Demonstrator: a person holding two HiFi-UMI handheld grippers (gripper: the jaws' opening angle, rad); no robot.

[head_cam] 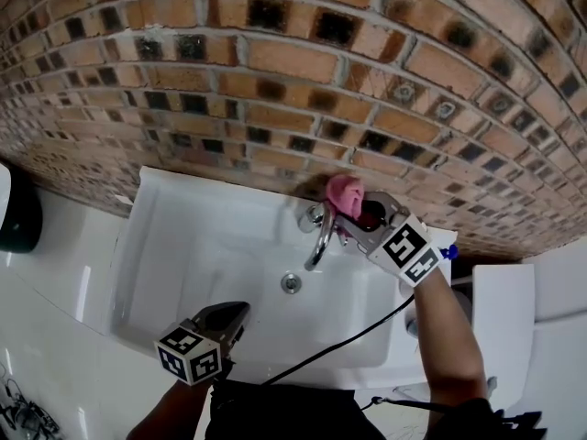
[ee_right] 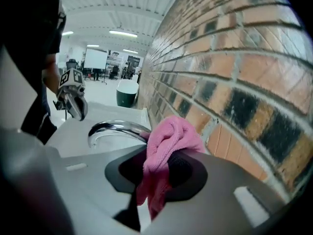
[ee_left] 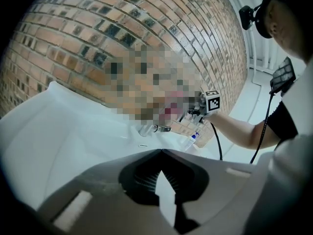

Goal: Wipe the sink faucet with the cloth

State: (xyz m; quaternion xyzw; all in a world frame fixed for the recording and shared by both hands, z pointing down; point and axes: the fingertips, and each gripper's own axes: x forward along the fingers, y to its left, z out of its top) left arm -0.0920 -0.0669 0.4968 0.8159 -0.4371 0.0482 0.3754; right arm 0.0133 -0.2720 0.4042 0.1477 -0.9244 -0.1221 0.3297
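Right gripper view first: a pink cloth (ee_right: 168,146), soft and fluffy, bunched into thick folds, with one end hanging down between the dark pads. Clamped firmly in the right gripper (head_cam: 359,214), both jaws pressed onto the fabric. Upper bulge of the cloth lying against the rear part of the chrome faucet (ee_right: 115,130), close to the brick wall (head_cam: 275,62). Spout shiny and curved, arching away from the wall and over the basin.

From the head view, below the faucet: a white rectangular sink (head_cam: 147,246), set against the wall. Inside it, a small round metal drain (head_cam: 291,283) near the middle of the bottom. At the right edge of the sink, just behind the marker cube of the right gripper, a small bottle with a blue cap (head_cam: 448,252).

Over the front rim of the sink, well apart from the faucet: the left gripper (head_cam: 231,317), jaws closed together at the tips and gripping nothing.

Far to the left, on the white floor, a dark green bin (head_cam: 18,214); contents not possible to tell.
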